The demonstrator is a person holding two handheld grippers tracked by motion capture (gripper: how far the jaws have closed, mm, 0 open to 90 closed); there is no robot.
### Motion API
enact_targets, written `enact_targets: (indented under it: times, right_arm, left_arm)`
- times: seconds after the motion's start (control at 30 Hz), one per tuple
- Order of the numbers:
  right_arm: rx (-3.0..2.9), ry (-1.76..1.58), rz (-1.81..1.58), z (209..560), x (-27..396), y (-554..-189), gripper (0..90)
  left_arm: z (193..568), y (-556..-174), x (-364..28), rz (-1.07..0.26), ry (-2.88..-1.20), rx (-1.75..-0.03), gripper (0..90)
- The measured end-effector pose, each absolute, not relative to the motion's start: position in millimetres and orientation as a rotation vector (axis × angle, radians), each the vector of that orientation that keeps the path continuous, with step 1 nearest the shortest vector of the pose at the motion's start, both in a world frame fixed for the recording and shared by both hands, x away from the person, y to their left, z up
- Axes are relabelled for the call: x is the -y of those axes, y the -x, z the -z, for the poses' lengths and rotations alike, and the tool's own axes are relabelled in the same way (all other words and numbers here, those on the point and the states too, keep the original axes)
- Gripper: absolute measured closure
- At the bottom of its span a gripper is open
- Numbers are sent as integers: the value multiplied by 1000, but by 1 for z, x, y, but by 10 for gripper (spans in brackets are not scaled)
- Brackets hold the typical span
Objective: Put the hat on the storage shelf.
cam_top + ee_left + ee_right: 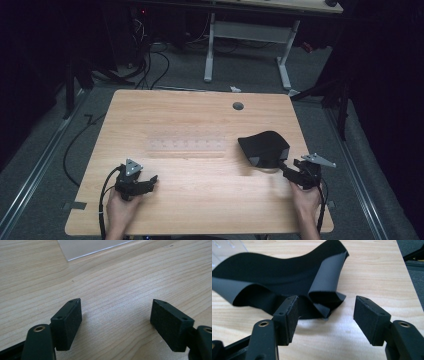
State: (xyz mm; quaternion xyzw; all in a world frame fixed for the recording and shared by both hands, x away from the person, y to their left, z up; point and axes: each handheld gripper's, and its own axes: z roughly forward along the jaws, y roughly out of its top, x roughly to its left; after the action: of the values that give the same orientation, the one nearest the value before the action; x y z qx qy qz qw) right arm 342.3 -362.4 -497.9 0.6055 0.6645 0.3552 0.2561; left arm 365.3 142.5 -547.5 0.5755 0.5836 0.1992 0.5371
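Observation:
A crumpled black cloth with a grey underside [265,148] lies on the right part of the wooden table [200,115]. In the right gripper view the cloth [287,277] is folded over, its curled corner just ahead of the jaws. My right gripper [286,170] is open right beside the cloth's near edge, nothing between its pads [327,315]. My left gripper [152,180] rests near the table's front left, open over bare wood [116,315].
A clear plastic strip [186,146] lies flat at the table's middle; its corner [85,247] shows ahead of the left gripper. A round cable hole [238,106] sits near the far edge. Desk legs [210,50] and cables stand on the floor beyond.

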Motion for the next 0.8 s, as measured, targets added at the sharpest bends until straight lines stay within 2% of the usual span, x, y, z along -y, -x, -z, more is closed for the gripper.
enact_targets:
  times: [0.8]
  right_arm:
    - [-1826, -1674, -993, 503, 359, -369, 341]
  left_arm:
    - [548, -365, -142, -474, -1370, -1389, 257]
